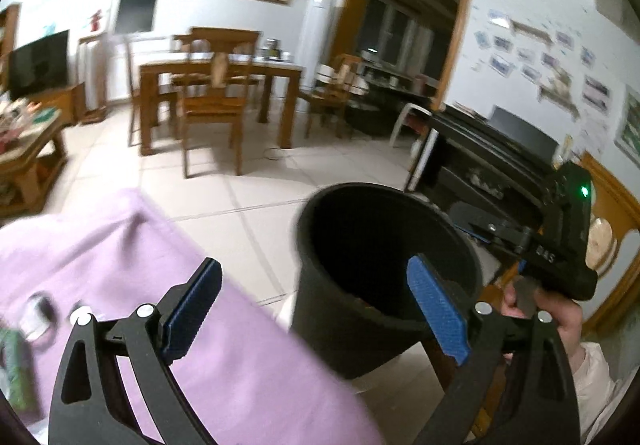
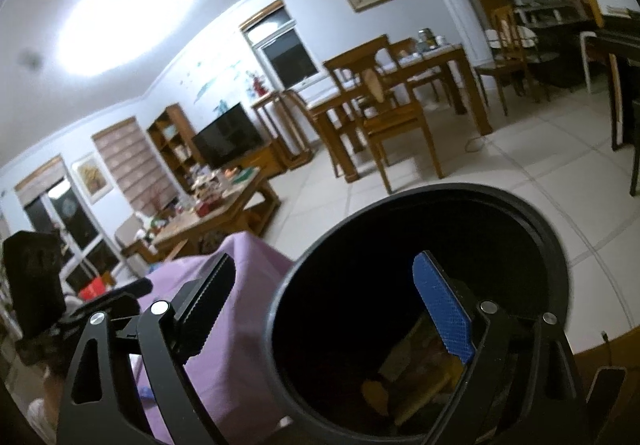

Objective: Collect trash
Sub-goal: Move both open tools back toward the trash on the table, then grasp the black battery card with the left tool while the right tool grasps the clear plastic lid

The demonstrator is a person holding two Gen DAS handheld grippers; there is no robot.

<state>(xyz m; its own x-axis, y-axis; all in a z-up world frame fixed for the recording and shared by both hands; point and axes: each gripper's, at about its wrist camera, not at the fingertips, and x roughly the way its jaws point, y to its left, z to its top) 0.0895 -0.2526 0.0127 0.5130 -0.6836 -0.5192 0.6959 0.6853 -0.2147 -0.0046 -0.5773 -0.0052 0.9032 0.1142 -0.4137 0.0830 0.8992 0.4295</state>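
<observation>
Tiled floor [image 1: 256, 181] behind, we keep the right gripper [image 2: 332, 309] centered over the bin [image 2: 552, 245]; both jaws open, empty.

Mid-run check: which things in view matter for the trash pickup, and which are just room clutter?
For the job:
black bin
scraps in the bin
left gripper
right gripper

Lying about:
purple cloth
dining table
TV
cluttered coffee table

One black bin [image 2: 420, 285], one purple cloth [image 1: 140, 285], one dining table [image 1: 220, 73], one television [image 2: 228, 141] and two tongs [image 1: 316, 325] [image 2: 332, 317] are counted
</observation>
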